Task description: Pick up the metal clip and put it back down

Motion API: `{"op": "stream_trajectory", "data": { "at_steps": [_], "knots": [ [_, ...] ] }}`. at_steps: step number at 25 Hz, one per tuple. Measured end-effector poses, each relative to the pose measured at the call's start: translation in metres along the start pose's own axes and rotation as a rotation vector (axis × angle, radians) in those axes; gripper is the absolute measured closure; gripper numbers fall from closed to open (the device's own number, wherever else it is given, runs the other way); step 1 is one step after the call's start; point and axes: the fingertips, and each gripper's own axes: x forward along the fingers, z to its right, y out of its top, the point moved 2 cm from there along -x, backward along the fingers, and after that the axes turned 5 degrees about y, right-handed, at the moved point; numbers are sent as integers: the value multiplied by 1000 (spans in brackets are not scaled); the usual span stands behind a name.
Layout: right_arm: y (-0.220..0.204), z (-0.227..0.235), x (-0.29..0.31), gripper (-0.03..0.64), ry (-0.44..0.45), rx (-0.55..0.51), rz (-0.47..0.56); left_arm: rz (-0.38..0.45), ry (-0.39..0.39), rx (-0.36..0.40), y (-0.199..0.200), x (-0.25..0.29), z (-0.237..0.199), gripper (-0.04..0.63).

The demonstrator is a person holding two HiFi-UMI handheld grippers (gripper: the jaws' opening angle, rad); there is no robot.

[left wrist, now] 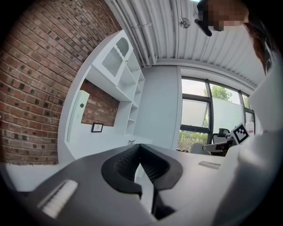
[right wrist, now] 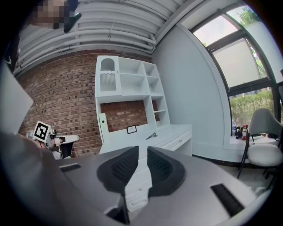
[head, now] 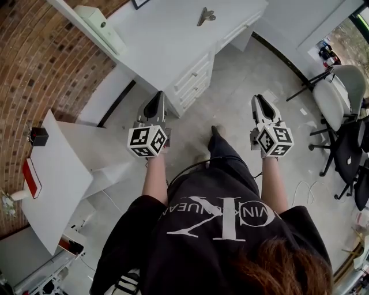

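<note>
Jaws, left: the black ribbed pads of the left gripper (left wrist: pixel 139 146) are pressing together at their tips, and we are seeing them empty.
Jaws, right: the right gripper (right wrist: pixel 142 149) is keeping its pads slightly spread, with a narrow empty gap between them.
Grippers: we are holding both in the air side by side over the grey floor (head: pixel 242 75), their jaws pointing toward the desk.
Clip: the small silver metal clip (head: pixel 206 16) is lying on the white desk with drawers (head: pixel 167 46), well apart from both grippers and ahead of them.
Desk: it is standing against the red brick wall (head: pixel 52 57).
Right side: a pale office chair (head: pixel 334 98) is sitting near the window.
</note>
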Motion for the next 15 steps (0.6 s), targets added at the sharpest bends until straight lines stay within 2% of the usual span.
{"op": "stream_trajectory", "data": {
  "at_steps": [7, 15],
  "knots": [
    [8, 20, 34, 597, 13, 8, 9, 11, 17, -5, 5, 28, -9, 584],
    [30, 53, 92, 597, 48, 8, 11, 35, 31, -7, 22, 87, -15, 584]
  ]
}}
